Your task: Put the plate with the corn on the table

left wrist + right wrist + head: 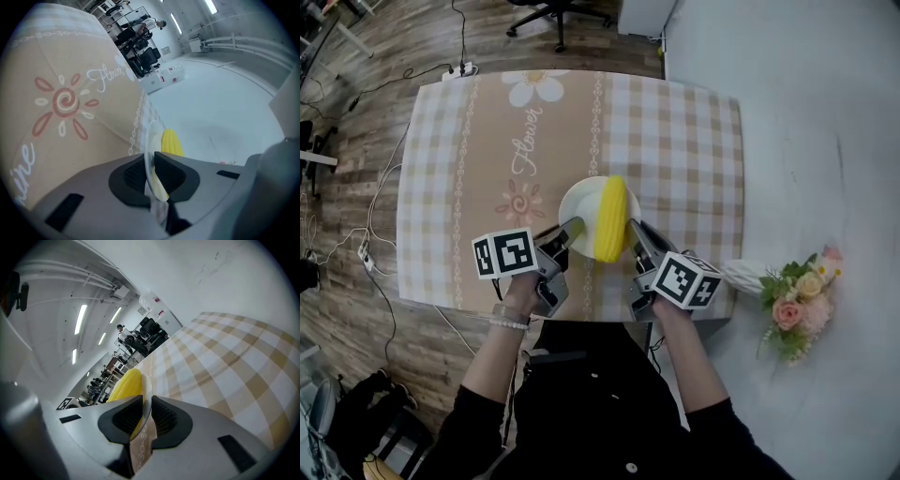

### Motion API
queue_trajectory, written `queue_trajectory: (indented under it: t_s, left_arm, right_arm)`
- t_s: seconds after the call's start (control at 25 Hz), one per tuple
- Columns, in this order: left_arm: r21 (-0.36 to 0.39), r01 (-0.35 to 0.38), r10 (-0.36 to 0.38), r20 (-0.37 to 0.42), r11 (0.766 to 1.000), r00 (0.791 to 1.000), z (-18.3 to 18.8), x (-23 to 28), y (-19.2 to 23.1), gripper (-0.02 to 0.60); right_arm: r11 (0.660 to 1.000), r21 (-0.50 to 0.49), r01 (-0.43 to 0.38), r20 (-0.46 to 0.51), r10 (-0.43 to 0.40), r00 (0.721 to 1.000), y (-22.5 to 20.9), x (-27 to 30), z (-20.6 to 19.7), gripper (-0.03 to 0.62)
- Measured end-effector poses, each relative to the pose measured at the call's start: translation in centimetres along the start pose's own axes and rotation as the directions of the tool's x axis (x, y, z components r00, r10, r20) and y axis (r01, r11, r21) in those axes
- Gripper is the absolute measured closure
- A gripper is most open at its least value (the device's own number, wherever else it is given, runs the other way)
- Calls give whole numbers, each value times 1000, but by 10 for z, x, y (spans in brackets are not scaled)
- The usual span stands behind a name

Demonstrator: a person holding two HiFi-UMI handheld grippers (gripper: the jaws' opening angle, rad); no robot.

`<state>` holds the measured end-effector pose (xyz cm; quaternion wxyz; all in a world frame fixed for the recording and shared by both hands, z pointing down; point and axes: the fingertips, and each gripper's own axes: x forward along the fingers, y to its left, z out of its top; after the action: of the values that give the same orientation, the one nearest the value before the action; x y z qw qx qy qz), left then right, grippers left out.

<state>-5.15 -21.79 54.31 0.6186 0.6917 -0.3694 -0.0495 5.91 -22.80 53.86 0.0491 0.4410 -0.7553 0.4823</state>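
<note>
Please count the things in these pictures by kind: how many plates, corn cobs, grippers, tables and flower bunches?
plate: 1
corn cob: 1
grippers: 2, left gripper and right gripper
table: 1
flower bunch: 1
Total: 6

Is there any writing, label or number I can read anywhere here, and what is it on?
"Flower": cursive print on the tablecloth.
"ine": tail of another cursive word on that cloth, left gripper view; its start is cut off.
Marker cubes: black-and-white squares, no letters.
Wall signs, right gripper view: too small to read.
Plate, corn: no writing.
</note>
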Motion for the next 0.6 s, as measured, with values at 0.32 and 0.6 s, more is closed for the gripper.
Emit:
queue_trajectory:
  t_s: [0.32,0.6]
  left_arm:
    - [10,-42,42,-24,999,999,17,18,19,545]
    - [50,-82,85,-53,995,995,30,33,32,538]
  right_arm:
    - [999,20,33,3,-33,999,-15,26,4,507]
    - [996,26,89,-15,-88,996,-29,44,5,503]
